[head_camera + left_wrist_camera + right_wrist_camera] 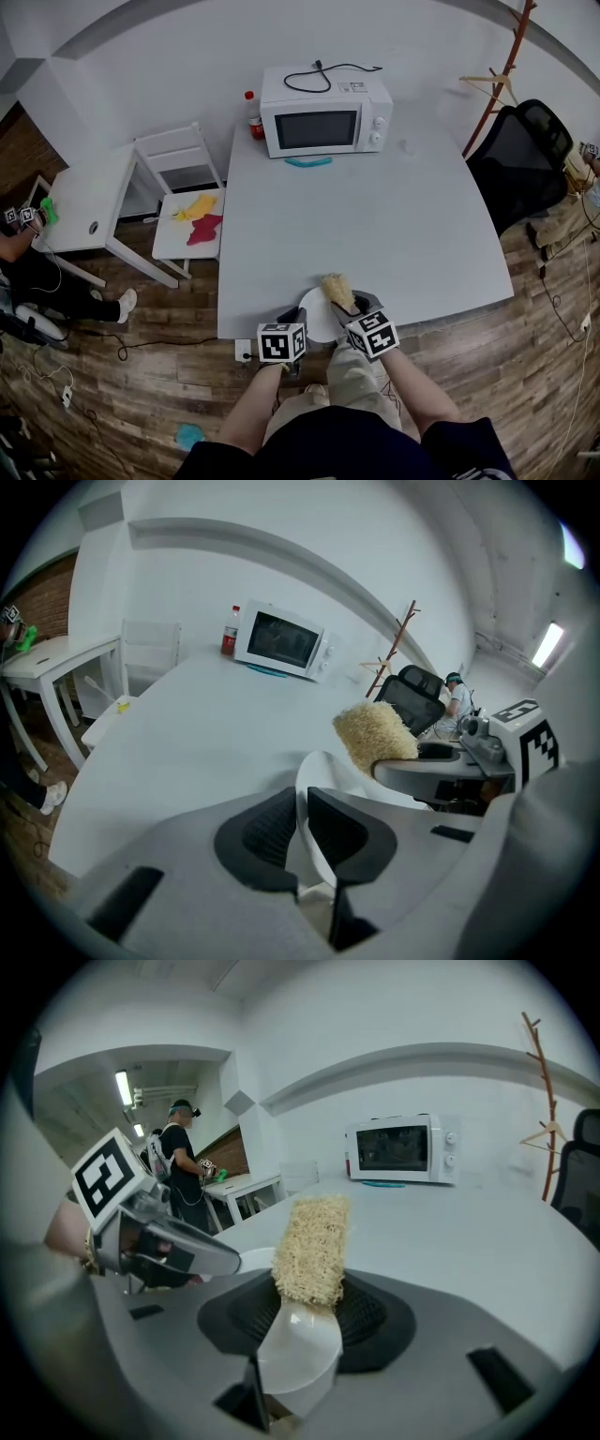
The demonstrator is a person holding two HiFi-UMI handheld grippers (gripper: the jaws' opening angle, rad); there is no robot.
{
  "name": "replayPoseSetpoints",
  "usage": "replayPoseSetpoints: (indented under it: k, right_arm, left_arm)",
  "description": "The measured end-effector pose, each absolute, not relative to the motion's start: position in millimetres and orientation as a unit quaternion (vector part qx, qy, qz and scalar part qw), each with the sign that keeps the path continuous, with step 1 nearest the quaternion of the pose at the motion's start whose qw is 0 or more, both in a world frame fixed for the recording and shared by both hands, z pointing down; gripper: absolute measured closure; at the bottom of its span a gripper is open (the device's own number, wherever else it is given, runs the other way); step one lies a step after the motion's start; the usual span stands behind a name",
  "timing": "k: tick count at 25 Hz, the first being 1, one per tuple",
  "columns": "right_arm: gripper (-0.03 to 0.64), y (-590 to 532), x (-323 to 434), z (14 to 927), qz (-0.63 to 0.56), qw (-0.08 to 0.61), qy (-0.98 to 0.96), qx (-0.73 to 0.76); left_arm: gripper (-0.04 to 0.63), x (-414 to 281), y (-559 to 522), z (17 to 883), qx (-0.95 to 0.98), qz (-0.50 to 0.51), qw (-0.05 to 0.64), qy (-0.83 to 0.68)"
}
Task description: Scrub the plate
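A: Where is the plate [314, 321]?
B: At the 6 o'clock edge of the white table [375, 206], just in front of the person. The left gripper [294, 323] has it: jaws narrow, pads clamped on the rim, w/ the plate rising tilted btw. them.
A: And the right gripper [352, 306]?
B: Jaws closed on the white handle of a scrubber [312, 1241]. Its straw-coloured fibre head points to approx. 11 o'clock in the head view, over the plate's 1 o'clock rim. Contact w/ the plate: can't be told.
A: Background?
B: Microwave [323, 124] at the table's 12 o'clock; bottle [251, 114] at the microwave's 9 o'clock.
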State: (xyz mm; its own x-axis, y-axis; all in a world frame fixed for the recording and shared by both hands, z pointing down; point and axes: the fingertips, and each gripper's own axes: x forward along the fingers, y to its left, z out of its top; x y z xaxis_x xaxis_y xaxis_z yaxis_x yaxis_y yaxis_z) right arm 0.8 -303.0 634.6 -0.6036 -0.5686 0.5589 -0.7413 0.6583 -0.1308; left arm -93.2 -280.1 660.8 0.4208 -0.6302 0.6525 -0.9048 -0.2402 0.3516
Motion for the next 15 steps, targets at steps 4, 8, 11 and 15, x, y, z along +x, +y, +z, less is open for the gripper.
replayPoseSetpoints:
  k: [4,8,11,15]
  right_arm:
    - [0.446,-302.2,-14.9,651.5,0.163,0.269,-0.877,0.363]
    - [0.446,-297.4,-24.8,657.8,0.173,0.277,-0.873,0.361]
    - [0.446,-290.1,-28.0,661.0,0.181,0.273,-0.876,0.354]
    - [0.446,-269.3,-29.8,668.2,0.18,0.279,-0.884,0.329]
  left_arm:
    - [0.545,-93.4,-280.7,656.2,0.767,0.192,0.345,-0.505]
    - [0.545,-94.3,-287.5,653.4,0.767,0.187,0.34,-0.512]
    - [0.545,-95.5,-290.8,654.3,0.763,0.184,0.339,-0.519]
    - [0.545,-98.5,-292.5,657.7,0.756,0.181,0.342,-0.528]
